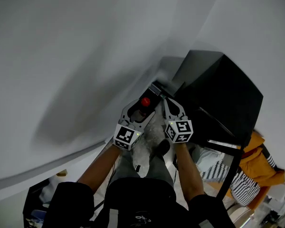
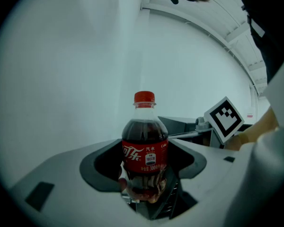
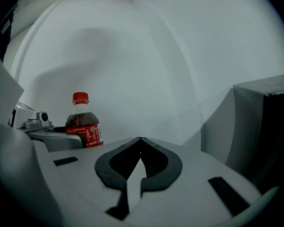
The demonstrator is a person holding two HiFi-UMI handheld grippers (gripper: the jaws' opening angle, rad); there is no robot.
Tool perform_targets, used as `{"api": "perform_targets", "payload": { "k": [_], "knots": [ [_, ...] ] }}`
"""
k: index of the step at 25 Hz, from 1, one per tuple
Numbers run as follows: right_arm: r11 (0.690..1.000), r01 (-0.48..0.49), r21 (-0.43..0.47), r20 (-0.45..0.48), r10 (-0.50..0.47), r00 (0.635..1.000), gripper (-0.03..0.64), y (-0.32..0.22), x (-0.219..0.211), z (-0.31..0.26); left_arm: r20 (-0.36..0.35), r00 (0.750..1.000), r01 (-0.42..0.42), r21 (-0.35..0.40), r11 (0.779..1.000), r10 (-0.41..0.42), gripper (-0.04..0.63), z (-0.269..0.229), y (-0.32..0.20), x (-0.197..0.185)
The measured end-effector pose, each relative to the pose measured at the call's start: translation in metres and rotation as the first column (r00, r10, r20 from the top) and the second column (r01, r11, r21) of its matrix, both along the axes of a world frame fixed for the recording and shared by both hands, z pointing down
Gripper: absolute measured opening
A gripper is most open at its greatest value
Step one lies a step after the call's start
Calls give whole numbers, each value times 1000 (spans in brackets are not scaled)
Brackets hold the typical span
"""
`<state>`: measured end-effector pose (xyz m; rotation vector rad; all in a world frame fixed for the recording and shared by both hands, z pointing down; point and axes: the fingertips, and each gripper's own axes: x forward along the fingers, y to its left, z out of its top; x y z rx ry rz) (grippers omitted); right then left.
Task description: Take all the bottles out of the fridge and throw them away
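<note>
Clamping one cola bottle (image 2: 144, 150) in left gripper (image 1: 147, 101) fingers (image 2: 173, 193); holding right gripper (image 3: 140, 143) fingers (image 3: 156, 167) together, empty; judging disposal as pending, other bottles not showing.

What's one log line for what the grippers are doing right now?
left gripper: shut on cola bottle, upright | right gripper: shut, empty | ahead: white wall | right side: dark cabinet
</note>
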<state>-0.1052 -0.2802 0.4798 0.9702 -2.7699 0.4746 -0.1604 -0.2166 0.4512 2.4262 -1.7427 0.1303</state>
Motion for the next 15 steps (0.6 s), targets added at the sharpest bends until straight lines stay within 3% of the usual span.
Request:
{"api": "perform_targets", "payload": {
  "k": [15],
  "knots": [
    [996, -51, -75, -48, 48, 998, 8, -22, 1, 101, -31, 999, -9, -118, 993, 5, 295, 127, -28, -14]
  ]
}}
